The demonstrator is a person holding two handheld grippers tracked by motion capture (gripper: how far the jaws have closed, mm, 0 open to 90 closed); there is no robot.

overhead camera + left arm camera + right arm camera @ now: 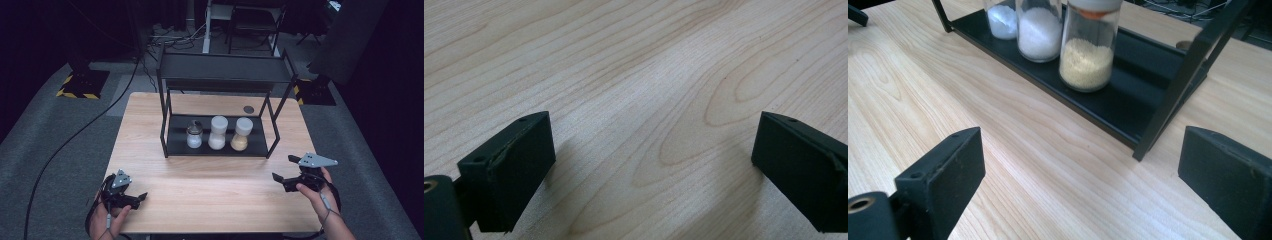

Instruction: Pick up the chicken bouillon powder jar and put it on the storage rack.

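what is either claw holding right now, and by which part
Nothing. The left claw and right claw both stand open over bare table.

Jar tops cut off by the upper edge in the right gripper view: tan-grain jar [1088, 45], tall white jar [1040, 27], small jar [1002, 19]. Rack [1168, 95] top cropped too.

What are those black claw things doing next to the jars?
A person holds a gripper in each hand over a wooden table. The left gripper and right gripper are both open and hold nothing. Three jars stand on the lower shelf of a black rack: a short one with white powder, a taller white-filled one, and one with yellowish grains. Nothing is touched yet.
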